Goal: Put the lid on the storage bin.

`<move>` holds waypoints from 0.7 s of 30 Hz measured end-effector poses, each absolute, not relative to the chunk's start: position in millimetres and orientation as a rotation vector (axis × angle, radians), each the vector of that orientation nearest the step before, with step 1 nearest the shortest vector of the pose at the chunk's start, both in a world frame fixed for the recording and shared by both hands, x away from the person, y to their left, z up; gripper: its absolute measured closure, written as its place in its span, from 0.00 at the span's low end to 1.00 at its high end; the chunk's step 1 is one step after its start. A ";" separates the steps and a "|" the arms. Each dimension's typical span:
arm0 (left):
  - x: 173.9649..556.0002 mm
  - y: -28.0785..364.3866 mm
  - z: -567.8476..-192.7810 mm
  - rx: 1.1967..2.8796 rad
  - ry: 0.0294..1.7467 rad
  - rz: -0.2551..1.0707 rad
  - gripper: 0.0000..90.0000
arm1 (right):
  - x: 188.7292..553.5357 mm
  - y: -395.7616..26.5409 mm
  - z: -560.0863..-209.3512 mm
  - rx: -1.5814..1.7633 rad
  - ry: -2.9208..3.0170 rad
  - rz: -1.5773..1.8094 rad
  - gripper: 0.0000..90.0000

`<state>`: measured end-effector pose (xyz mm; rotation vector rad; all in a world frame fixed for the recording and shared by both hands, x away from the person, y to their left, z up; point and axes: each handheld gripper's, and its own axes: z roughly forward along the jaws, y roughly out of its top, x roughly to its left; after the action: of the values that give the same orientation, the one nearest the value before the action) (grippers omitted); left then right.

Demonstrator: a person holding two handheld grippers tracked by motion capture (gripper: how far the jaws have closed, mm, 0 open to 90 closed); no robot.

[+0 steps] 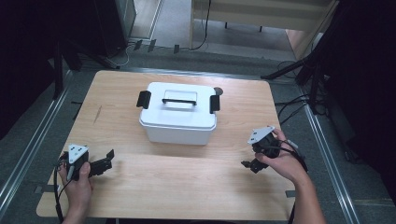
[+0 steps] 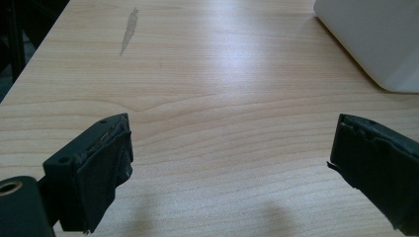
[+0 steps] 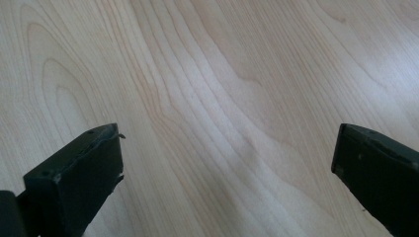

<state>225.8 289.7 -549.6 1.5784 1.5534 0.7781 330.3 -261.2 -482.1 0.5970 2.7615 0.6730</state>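
I've got a white box (image 1: 178, 114) sitting w/ its lid on near the middle of the table (image 1: 140, 186), a bit toward 12 o'clock from centre. Black handle (image 1: 179, 101) lies flat across the lid; black clips at 9 o'clock (image 1: 143, 99) and 3 o'clock (image 1: 214, 103) ends, both down against the sides. My left gripper (image 1: 106, 161) is at approx 7 o'clock from the box, well apart from it, near the table's front-left corner, held low in the left hand (image 1: 78, 186), tips pointing toward 2 o'clock. Jaws spread wide, nothing between them but bare wood; in the left gripper view (image 2: 230, 173) the box corner (image 2: 375, 44) shows at 1 o'clock, far ahead, and a grey scuff (image 2: 128, 32) on the wood at 11 o'clock. My right gripper (image 1: 250, 164) is at approx 4 o'clock from the box, also apart from it, in the right hand (image 1: 282, 163), tips aimed toward 8 o'clock and tilted down at the tabletop. Right gripper view (image 3: 227, 168): jaws wide apart, only wood grain between, no contact w/ anything. Dark round spot (image 1: 218, 90) on the table just behind the box at 1 o'clock; can't tell what it is.
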 end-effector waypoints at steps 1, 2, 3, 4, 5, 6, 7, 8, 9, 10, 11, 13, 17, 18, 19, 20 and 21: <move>225.8 289.6 -549.6 1.579 1.553 0.778 0.03 | 328.9 -263.4 -483.2 0.605 2.759 0.683 0.00; 225.8 289.7 -549.6 1.579 1.553 0.778 0.03 | 327.0 -266.5 -485.0 0.613 2.750 0.691 0.00; 225.7 289.7 -549.6 1.578 1.554 0.777 0.03 | 324.1 -270.2 -487.2 0.632 2.738 0.697 0.00; 225.8 289.7 -549.6 1.578 1.553 0.777 0.03 | 322.8 -272.5 -488.7 0.637 2.730 0.705 0.00; 225.8 289.7 -549.7 1.578 1.553 0.778 0.03 | 320.4 -275.5 -490.5 0.651 2.725 0.712 0.00; 225.8 289.6 -549.7 1.579 1.553 0.778 0.03 | 318.5 -278.4 -492.2 0.660 2.710 0.722 0.00; 225.9 289.5 -549.7 1.577 1.554 0.779 0.03 | 316.3 -281.4 -493.9 0.674 2.701 0.739 0.00; 225.9 289.4 -549.7 1.577 1.554 0.780 0.03 | 314.3 -284.2 -495.5 0.687 2.689 0.759 0.00; 225.9 289.4 -549.7 1.578 1.553 0.780 0.03 | 311.8 -287.6 -497.7 0.703 2.674 0.783 0.00; 225.9 289.4 -549.7 1.577 1.554 0.780 0.03 | 309.9 -290.4 -499.4 0.719 2.661 0.798 0.00; 225.9 289.5 -549.7 1.579 1.554 0.780 0.03 | 308.7 -292.6 -500.7 0.725 2.651 0.807 0.00; 225.9 289.3 -549.8 1.578 1.554 0.781 0.03 | 305.3 -298.4 -504.6 0.753 2.624 0.839 0.00; 225.9 289.1 -549.8 1.580 1.555 0.785 0.04 | 298.0 -311.4 -512.3 0.828 2.559 0.928 0.00; 225.9 289.1 -549.8 1.581 1.554 0.785 0.03 | 296.8 -314.0 -513.6 0.841 2.542 0.945 0.00; 225.9 289.0 -549.8 1.580 1.555 0.785 0.03 | 294.1 -318.1 -515.7 0.870 2.511 0.975 0.00; 225.9 289.0 -549.8 1.580 1.555 0.786 0.03 | 292.4 -320.6 -517.0 0.889 2.492 0.994 0.00; 225.9 288.9 -549.8 1.582 1.554 0.786 0.03 | 290.1 -323.9 -519.0 0.907 2.462 1.019 0.00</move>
<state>225.9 288.9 -549.8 1.5820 1.5544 0.7861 290.1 -323.9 -519.0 0.9067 2.4618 1.0192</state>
